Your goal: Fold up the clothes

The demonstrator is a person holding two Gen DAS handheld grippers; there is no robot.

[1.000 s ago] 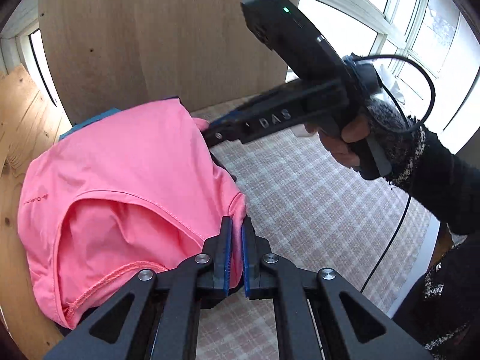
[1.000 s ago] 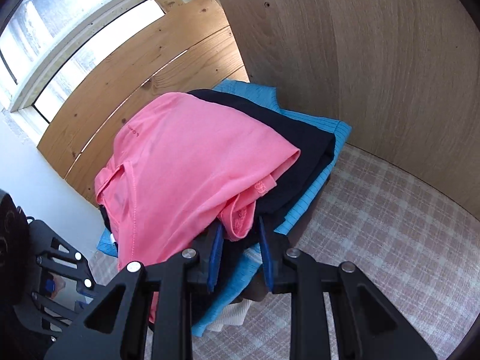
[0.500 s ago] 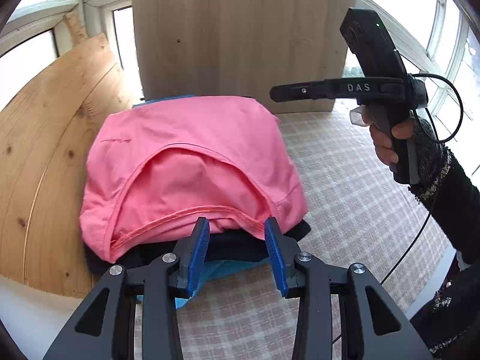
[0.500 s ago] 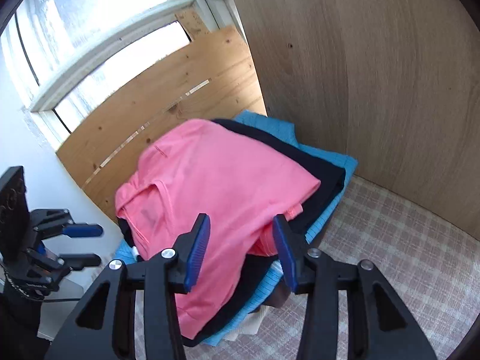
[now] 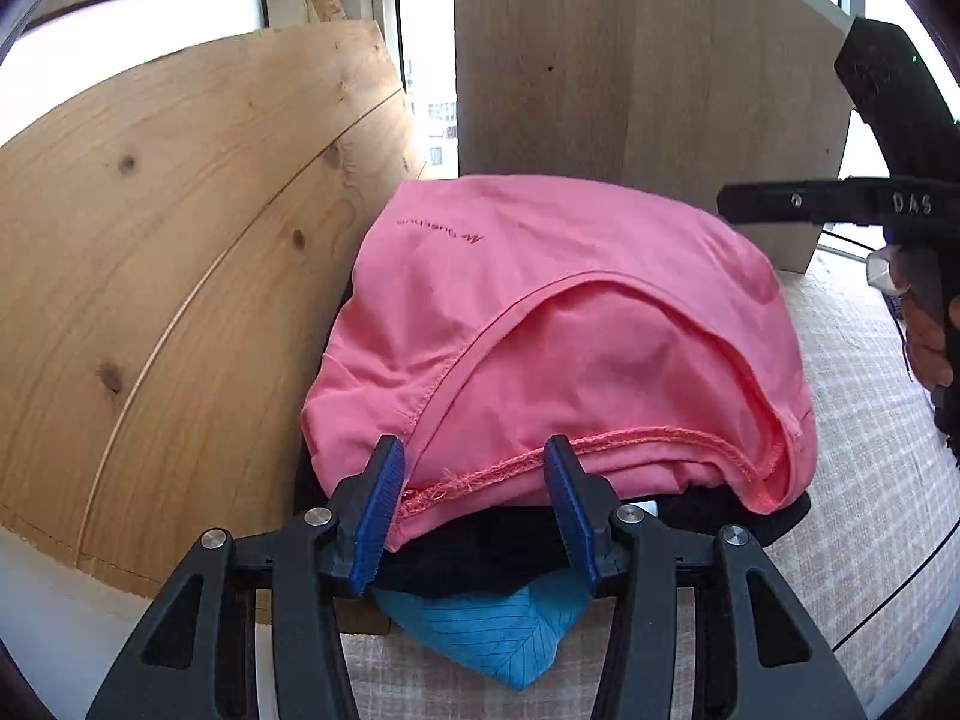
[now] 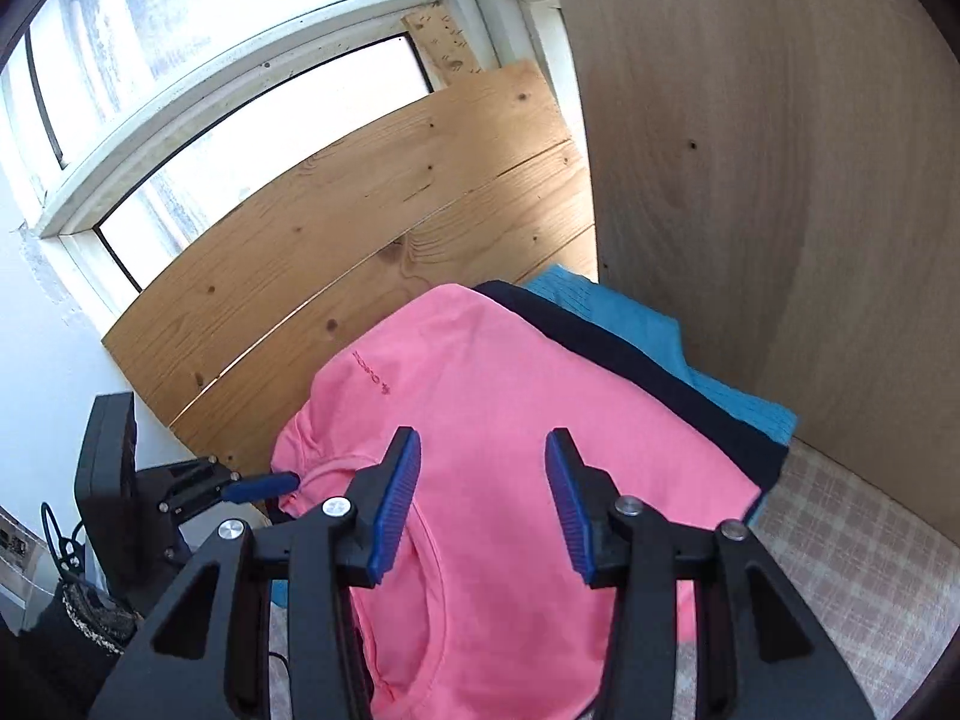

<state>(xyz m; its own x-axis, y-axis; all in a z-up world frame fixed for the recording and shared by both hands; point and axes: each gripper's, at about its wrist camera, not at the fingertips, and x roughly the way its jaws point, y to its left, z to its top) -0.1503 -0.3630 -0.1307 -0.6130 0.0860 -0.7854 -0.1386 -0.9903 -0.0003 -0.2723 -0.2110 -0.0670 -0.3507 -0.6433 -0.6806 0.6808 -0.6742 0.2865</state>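
A folded pink shirt (image 5: 570,312) (image 6: 510,408) lies on top of a stack, over a dark navy garment (image 5: 480,552) (image 6: 630,354) and a blue one (image 5: 480,624) (image 6: 630,318). My left gripper (image 5: 474,450) hangs at the stack's near edge. Its jaws are opening, and the pink hem sits loosely between the blue pads without being pressed. My right gripper (image 6: 482,438) hovers open above the shirt's other side, holding nothing. It shows side-on at the right of the left wrist view (image 5: 729,204), held by a hand. The left gripper's pad (image 6: 264,483) shows beside the shirt's left edge.
The stack rests on a checked tablecloth (image 5: 870,510) (image 6: 870,570). A pine board (image 5: 180,270) (image 6: 360,228) leans close on its left. A plywood panel (image 5: 630,60) (image 6: 780,180) stands right behind it. Windows (image 6: 180,60) lie beyond. A black cable (image 5: 888,594) trails at the right.
Both grippers let go of the pink shirt's edges and opened. Both drew back from the stack, the right one lifting away above it. The shirt now lies flat on the pile.
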